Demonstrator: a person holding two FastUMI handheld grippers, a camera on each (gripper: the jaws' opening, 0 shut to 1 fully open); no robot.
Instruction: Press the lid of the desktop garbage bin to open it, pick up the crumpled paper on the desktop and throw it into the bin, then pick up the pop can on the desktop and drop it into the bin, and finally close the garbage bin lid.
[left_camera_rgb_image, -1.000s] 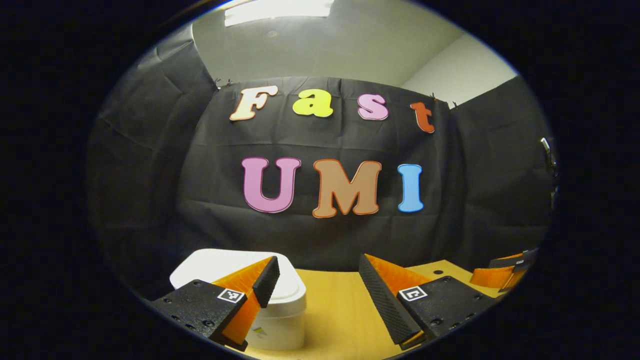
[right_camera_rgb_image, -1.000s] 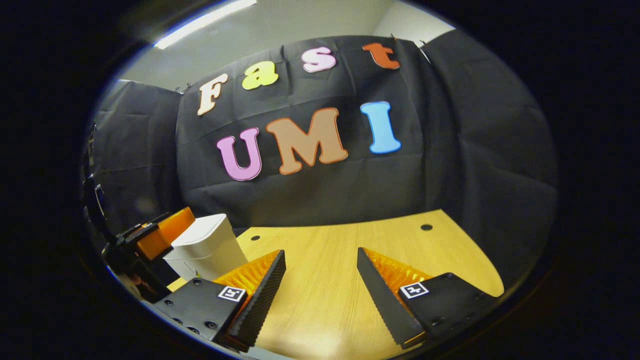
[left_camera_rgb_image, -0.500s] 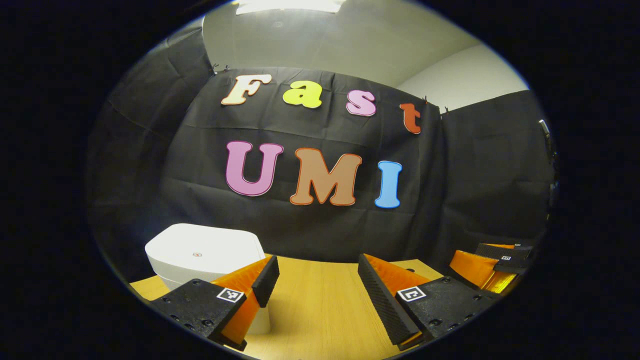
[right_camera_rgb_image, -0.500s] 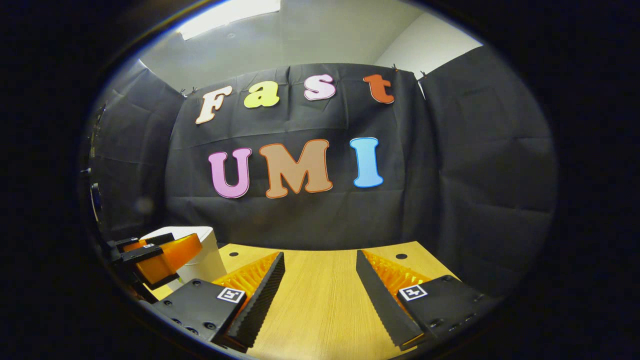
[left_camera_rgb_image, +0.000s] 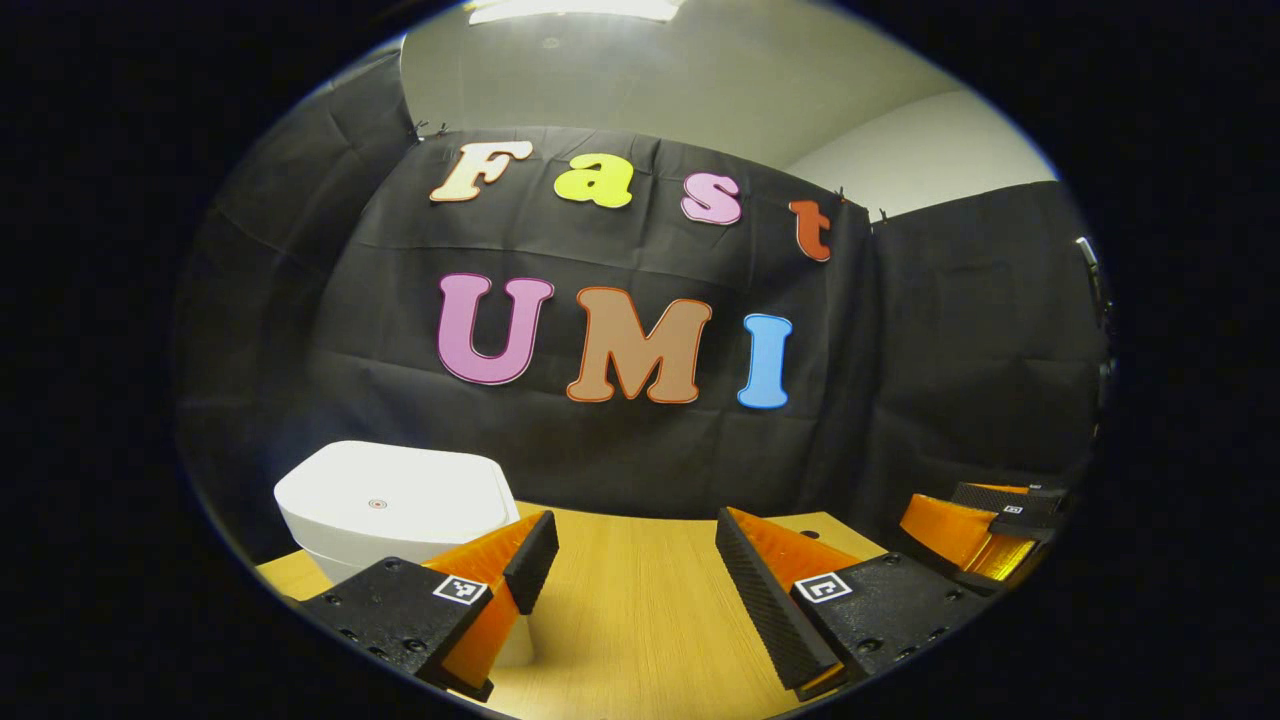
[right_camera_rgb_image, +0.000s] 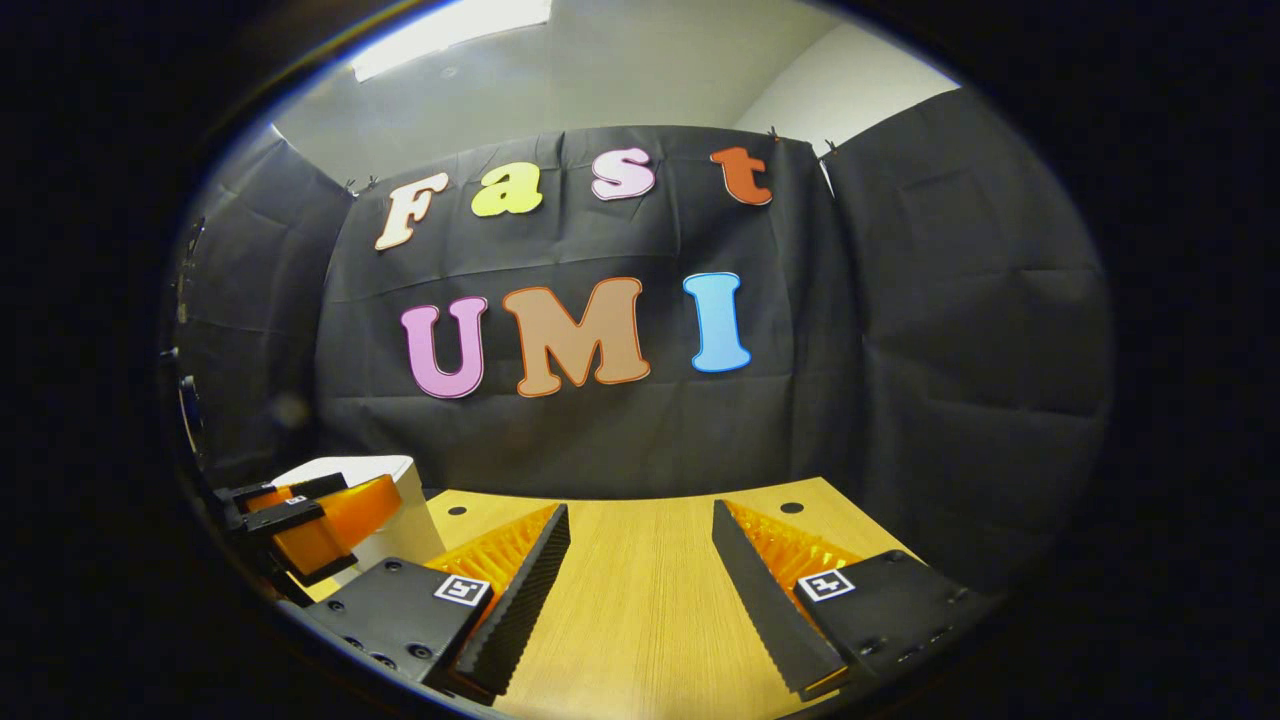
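Note:
The white garbage bin (left_camera_rgb_image: 390, 505) stands at the lower left of the left gripper view, its lid down flat with a small round mark at its middle. My left gripper (left_camera_rgb_image: 632, 560) is open and empty just right of the bin, above the wooden desktop (left_camera_rgb_image: 640, 620). My right gripper (right_camera_rgb_image: 640, 555) is open too, with bare wood between its fingers. In the right gripper view the bin (right_camera_rgb_image: 395, 510) sits at far left, partly hidden by the left gripper (right_camera_rgb_image: 310, 515). The right gripper (left_camera_rgb_image: 985, 525) shows at the right edge of the left gripper view.
Black cloth walls close off the back and both sides of the desktop. Small dark holes (right_camera_rgb_image: 790, 508) dot the far part of the wooden desktop (right_camera_rgb_image: 640, 600).
Both views have levelled out and pulled back. In the left gripper view the bin has slid left and farther from my fingers. Both grippers stayed open.

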